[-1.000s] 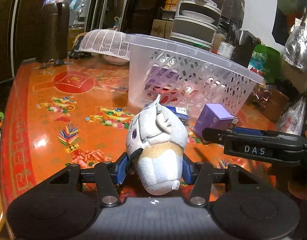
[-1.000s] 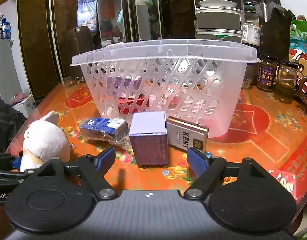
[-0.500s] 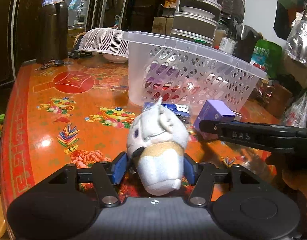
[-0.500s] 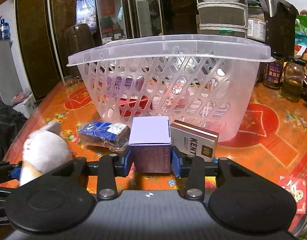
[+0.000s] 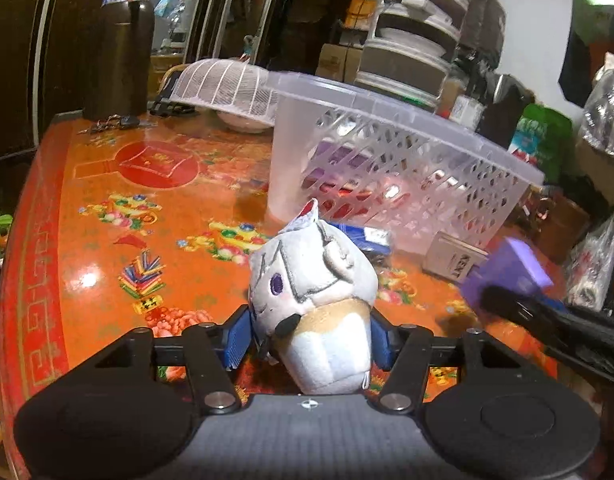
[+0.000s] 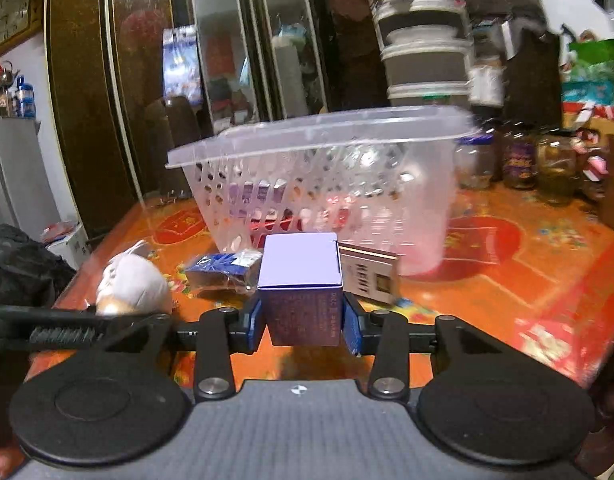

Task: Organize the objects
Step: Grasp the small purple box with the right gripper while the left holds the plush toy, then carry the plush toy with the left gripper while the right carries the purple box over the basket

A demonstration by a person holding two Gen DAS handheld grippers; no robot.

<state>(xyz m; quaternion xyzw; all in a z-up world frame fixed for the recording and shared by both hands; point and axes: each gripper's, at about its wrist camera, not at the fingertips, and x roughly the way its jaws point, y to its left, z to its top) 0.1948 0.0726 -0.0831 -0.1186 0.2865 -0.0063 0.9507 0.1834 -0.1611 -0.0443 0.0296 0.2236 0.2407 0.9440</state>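
My left gripper (image 5: 309, 336) is shut on a grey and white plush toy (image 5: 313, 292) and holds it above the orange table (image 5: 119, 240). My right gripper (image 6: 305, 326) is shut on a purple box (image 6: 301, 280) and holds it lifted off the table. The purple box also shows at the right of the left wrist view (image 5: 511, 276). The plush also shows in the right wrist view (image 6: 133, 280). A clear plastic basket (image 6: 327, 184) stands behind, with purple and red items inside. A blue packet (image 6: 223, 268) and a KENT cigarette pack (image 6: 371, 278) lie in front of it.
A white mesh food cover (image 5: 223, 86) and a dark thermos (image 5: 121, 58) stand at the table's far left. Keys (image 5: 115, 122) lie beside the thermos. Glass jars (image 6: 519, 160) stand at the far right. Stacked containers (image 5: 411, 52) rise behind the basket.
My right gripper closed on the purple box and lifted it off the table. My left gripper raised the plush a little. Both views shifted upward.
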